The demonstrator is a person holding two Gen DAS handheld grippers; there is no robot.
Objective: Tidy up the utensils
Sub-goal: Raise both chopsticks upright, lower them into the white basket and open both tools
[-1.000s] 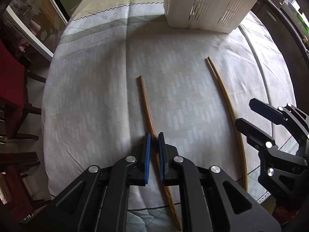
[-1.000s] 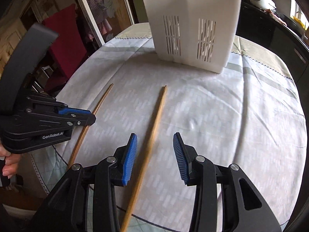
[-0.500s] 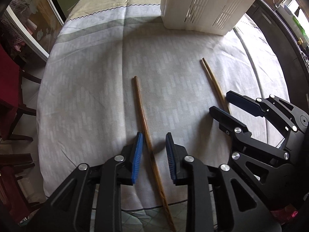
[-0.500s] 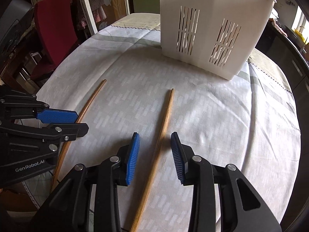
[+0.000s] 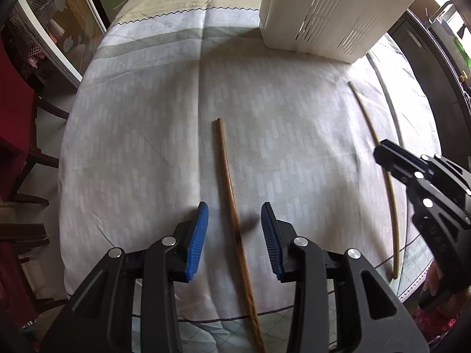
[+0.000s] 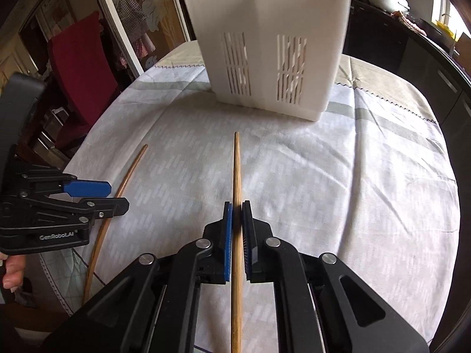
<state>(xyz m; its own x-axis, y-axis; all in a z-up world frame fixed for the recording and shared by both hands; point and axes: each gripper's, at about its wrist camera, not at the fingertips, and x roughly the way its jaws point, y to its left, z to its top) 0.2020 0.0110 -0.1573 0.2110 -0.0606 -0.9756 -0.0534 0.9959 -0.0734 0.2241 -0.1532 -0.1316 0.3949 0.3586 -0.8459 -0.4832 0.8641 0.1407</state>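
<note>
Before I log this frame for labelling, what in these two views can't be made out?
- Holder: its inside is hidden by its own white walls in both views; the top is cut off in the left wrist view.
- Lighter chopstick: the near end runs off the bottom edge in the right wrist view, where the right gripper is shut on it.
- Darker chopstick: the near end passes under the open left gripper and off the frame.

Two chopsticks (image 5: 228, 188) (image 5: 393, 206), one white utensil holder (image 5: 332, 14), two grippers (image 5: 234, 235) (image 6: 237, 232).
</note>
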